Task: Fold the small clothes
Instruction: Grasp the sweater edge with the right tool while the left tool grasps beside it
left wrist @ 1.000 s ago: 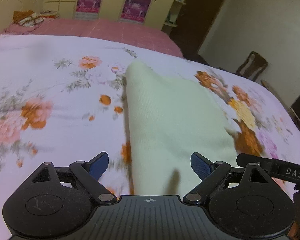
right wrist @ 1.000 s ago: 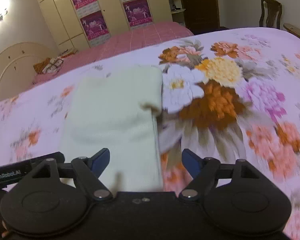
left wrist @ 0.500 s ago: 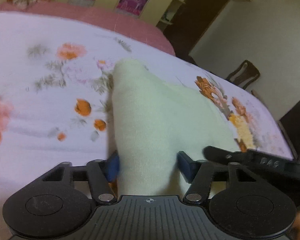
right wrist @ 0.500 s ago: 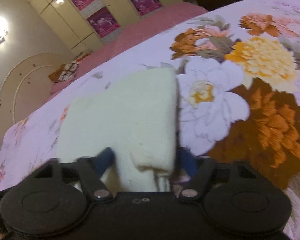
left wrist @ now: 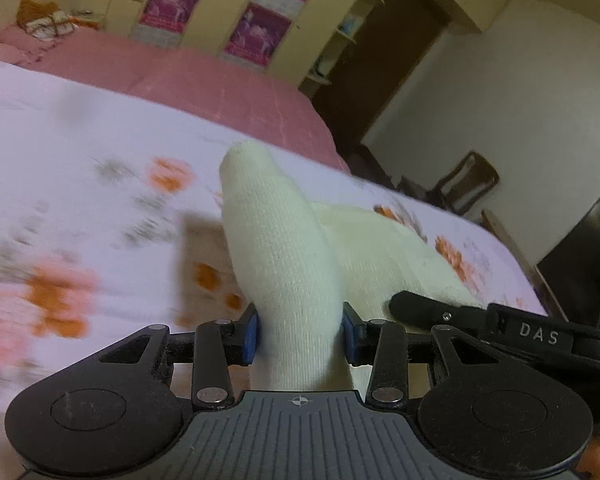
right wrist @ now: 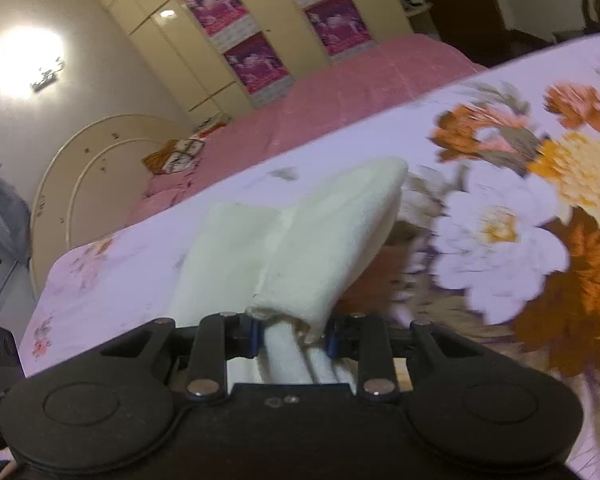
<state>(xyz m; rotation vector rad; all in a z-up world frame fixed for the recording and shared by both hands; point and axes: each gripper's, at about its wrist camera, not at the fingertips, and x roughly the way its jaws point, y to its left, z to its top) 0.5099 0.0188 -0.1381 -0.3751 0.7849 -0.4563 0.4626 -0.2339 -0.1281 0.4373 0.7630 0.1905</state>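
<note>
Garment (left wrist: 288, 264) now lifted, both tools clamped.

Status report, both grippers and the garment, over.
Left gripper shut on cream garment. Right gripper shut on its other near corner, near edge lifted off floral bedspread. Nothing in the way.

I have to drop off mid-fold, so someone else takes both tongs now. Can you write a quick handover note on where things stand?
Left tongs: shut on the near edge of the cream knitted garment.
Right tongs: shut on the same garment's near edge, bunched layers between the fingers.
Garment: near end raised off the floral bedsheet; far end appears to rest on it.
Done: both corners gripped and lifted.
Left: probably carry the near edge over toward the far end, lay it flat, release.
</note>
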